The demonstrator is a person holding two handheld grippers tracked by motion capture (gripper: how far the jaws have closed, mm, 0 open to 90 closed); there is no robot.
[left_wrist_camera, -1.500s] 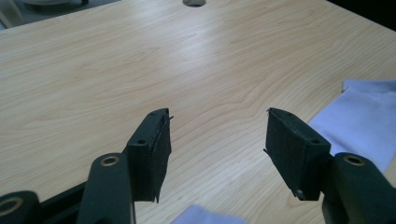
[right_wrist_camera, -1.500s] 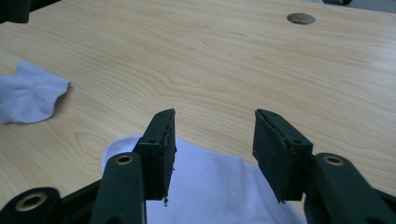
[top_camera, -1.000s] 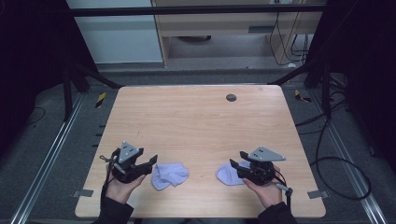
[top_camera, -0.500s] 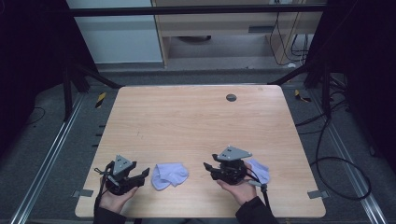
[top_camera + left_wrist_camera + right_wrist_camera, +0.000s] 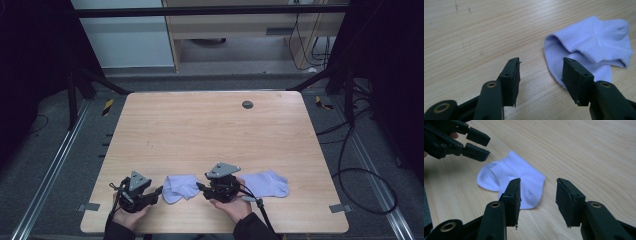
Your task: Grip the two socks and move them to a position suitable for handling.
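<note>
Two pale lilac ankle socks lie near the table's front edge. The left sock (image 5: 181, 187) (image 5: 594, 45) (image 5: 511, 176) is folded over and sits between my two grippers. The right sock (image 5: 267, 183) lies stretched flat, to the right of my right hand. My left gripper (image 5: 160, 191) (image 5: 540, 62) is open, its jaws pointing at the left sock's rounded edge, just short of it. My right gripper (image 5: 199, 186) (image 5: 537, 182) is open too and faces the same sock from the other side. In the right gripper view the left gripper (image 5: 461, 140) shows beyond that sock.
The wooden table (image 5: 210, 135) has a small dark round disc (image 5: 247, 104) near its far edge. Metal rails and cables run along the floor on both sides.
My right gripper has moved left, past the right sock, which now lies stretched out behind it. The left gripper has drifted slightly toward the front edge.
</note>
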